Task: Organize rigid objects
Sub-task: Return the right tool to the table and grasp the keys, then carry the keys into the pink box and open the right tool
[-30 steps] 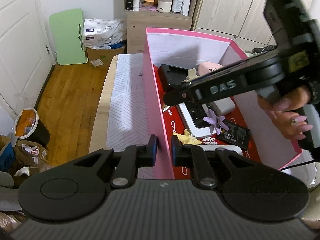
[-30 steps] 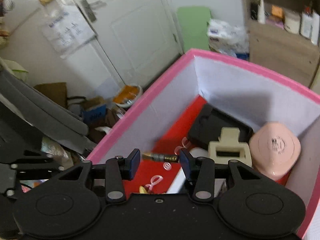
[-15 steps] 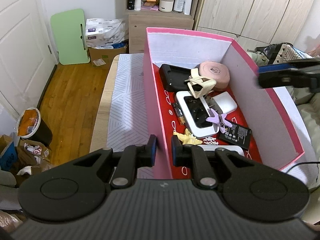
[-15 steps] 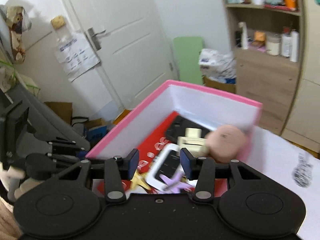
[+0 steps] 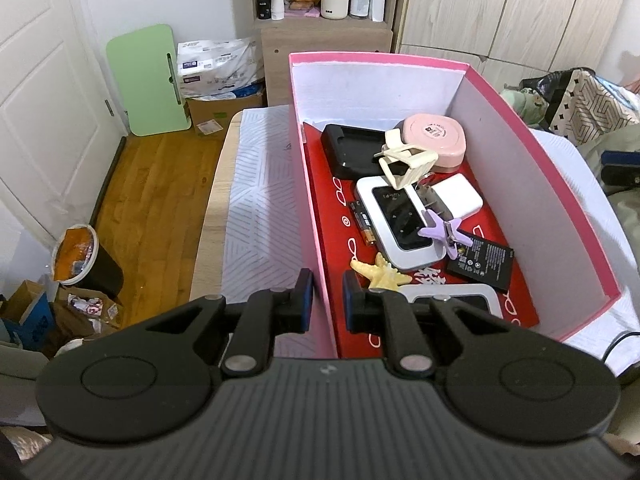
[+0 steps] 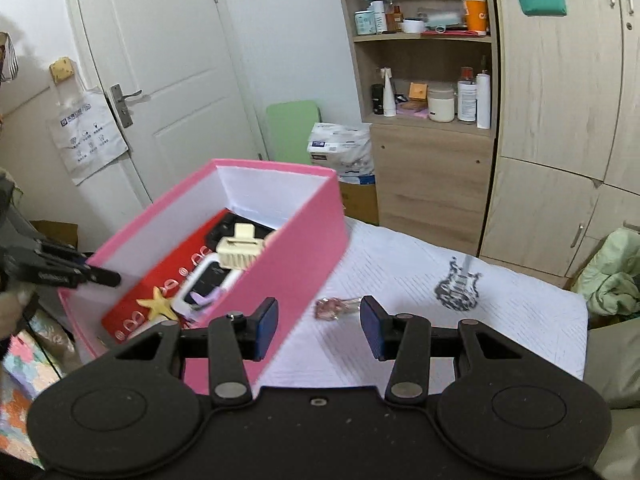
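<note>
A pink box [image 5: 552,184] with a red floor stands on the white-clothed table [image 6: 400,256]. It holds a black charger [image 5: 352,148], a pink compact [image 5: 436,138], a cream hair claw [image 5: 408,162], a white device [image 5: 396,216], a battery [image 5: 366,226], a purple clip [image 5: 442,232] and a yellow starfish [image 5: 380,274]. My left gripper [image 5: 325,300] is shut on the box's near left wall. My right gripper [image 6: 319,326] is open and empty, outside the box, above a small pinkish object [image 6: 334,307] on the cloth.
A wooden shelf unit [image 6: 424,92] with bottles and wardrobe doors [image 6: 560,100] stand behind the table. A green board [image 5: 146,80] leans on the wall by the door. A bin [image 5: 82,258] and boxes sit on the wood floor at left. Clothes [image 6: 612,280] lie at right.
My right gripper has lifted out of the box, swung right to the cloth beside it and opened wider. The left gripper has stayed clamped on the box wall.
</note>
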Demonstrator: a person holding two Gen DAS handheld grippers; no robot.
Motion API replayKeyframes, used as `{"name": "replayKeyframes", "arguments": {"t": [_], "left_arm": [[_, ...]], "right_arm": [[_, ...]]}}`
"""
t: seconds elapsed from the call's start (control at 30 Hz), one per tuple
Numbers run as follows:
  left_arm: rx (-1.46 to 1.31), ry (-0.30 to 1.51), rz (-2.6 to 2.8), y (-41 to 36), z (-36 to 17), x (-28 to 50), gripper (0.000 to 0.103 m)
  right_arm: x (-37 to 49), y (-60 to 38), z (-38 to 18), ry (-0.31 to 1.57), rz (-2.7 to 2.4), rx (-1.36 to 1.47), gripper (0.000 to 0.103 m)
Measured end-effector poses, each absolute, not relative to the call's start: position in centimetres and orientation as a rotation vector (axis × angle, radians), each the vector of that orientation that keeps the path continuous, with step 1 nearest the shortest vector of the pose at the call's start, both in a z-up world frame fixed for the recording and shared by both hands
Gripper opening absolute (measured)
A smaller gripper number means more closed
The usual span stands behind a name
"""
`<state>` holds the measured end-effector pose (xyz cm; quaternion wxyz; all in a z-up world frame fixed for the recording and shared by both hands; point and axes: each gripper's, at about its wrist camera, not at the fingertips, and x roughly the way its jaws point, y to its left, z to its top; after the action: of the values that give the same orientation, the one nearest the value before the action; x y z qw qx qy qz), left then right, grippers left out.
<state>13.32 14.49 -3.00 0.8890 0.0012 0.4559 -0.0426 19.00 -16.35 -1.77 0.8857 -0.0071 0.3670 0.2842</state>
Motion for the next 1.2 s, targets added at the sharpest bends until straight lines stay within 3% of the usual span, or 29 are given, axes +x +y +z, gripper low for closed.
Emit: {"name": "replayKeyframes", "arguments": {"t": [0.67,0.87,0.9,0.97,1.0,1.03,1.2], "left_arm": [[0.036,0.961,-0.089,14.0,-2.7,13.3,0.014],[0.028,0.961,-0.097,14.1,-2.8,13.4,0.014],[0.026,0.96,-0.098,14.1,-2.8,13.3,0.014],[0.031,0.959,-0.097,14.1,-2.8,13.3,0.015],[0.03,0.959,-0.097,14.1,-2.7,13.4,0.015],[0.029,0.96,-0.096,14.1,-2.7,13.4,0.015],[0.029,0.958,-0.094,14.0,-2.7,13.3,0.015]], "right_arm": [[24.5,-10.2,-11.8,0.648,0.631,-0.343,0.058],[26.3,-11.4,-12.3,0.706,0.665,-0.214,0.06],[26.0,-11.2,-12.4,0.697,0.659,-0.229,0.055],[25.2,-10.8,-12.3,0.679,0.696,-0.264,0.032],[24.7,-10.6,-12.2,0.662,0.712,-0.282,0.01],[24.2,-10.5,-12.0,0.653,0.712,-0.291,0.005],[23.8,-11.1,-11.8,0.663,0.676,-0.233,0.004]]}}
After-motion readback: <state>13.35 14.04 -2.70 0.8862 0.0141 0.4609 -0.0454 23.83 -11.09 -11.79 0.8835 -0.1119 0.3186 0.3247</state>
